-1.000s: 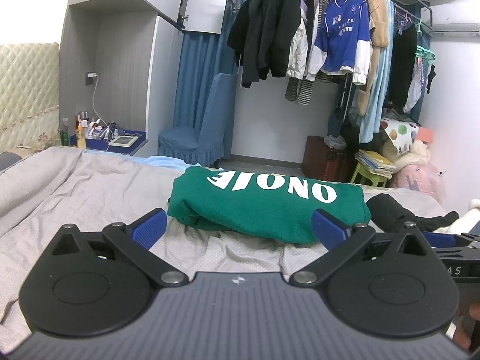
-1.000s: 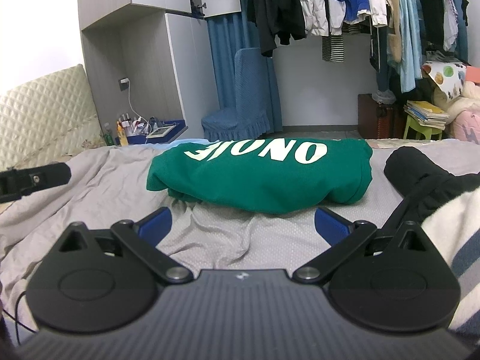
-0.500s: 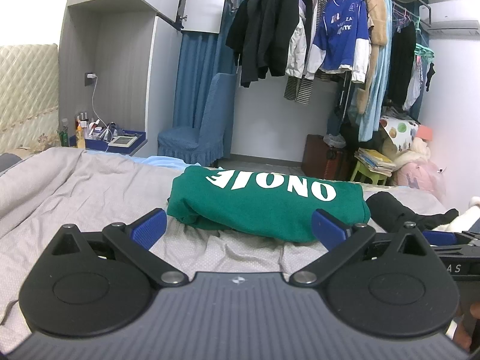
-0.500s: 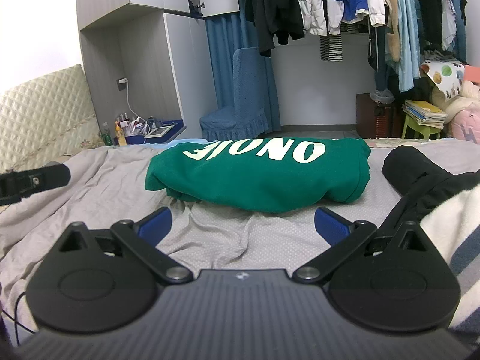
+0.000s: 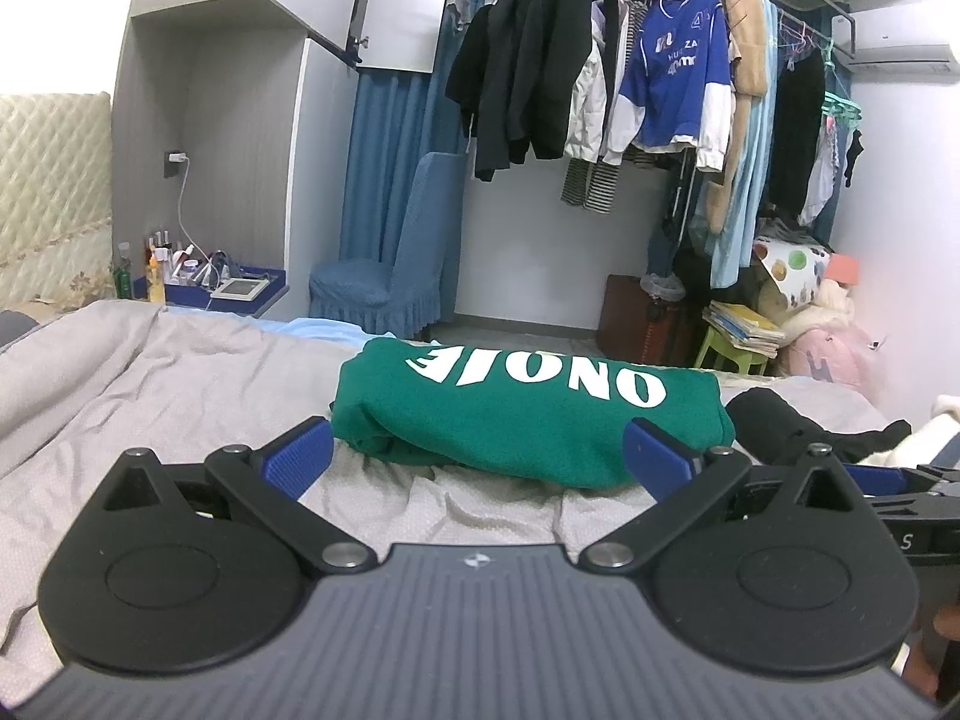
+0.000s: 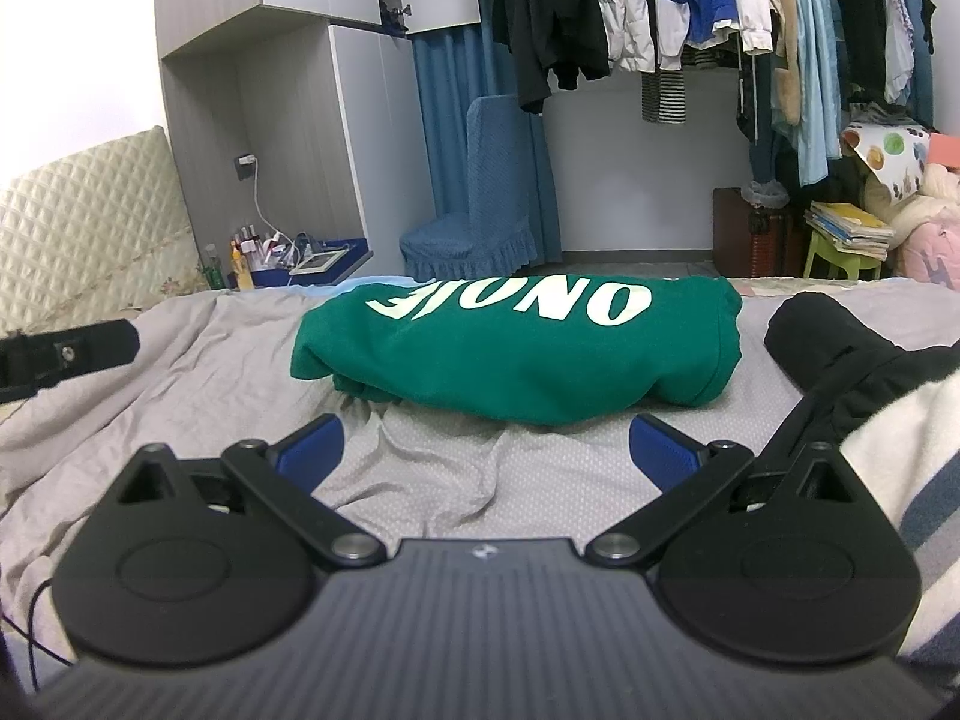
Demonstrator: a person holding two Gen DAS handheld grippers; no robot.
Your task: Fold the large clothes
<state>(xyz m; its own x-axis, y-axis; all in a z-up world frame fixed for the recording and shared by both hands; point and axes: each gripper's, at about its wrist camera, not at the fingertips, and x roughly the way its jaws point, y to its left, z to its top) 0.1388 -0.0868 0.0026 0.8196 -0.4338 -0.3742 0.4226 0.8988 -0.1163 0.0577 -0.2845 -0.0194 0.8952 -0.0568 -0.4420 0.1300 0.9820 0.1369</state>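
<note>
Striped cloth (image 6: 912,480) — right wrist view only

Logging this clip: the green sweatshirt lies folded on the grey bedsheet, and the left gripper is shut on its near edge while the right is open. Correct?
Not quite. The left gripper is open too, short of the green sweatshirt, as the left wrist view shows. The sweatshirt does lie folded on the grey bedsheet, and the right gripper is open.

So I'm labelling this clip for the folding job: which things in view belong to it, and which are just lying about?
Part of the job:
- folded green sweatshirt with white lettering
- grey bedsheet it lies on
- left tongs and right tongs, both open

Lying about:
- black garment beside it
- blue skirted chair
- clothes hanging on the rail
- stack of books
</note>
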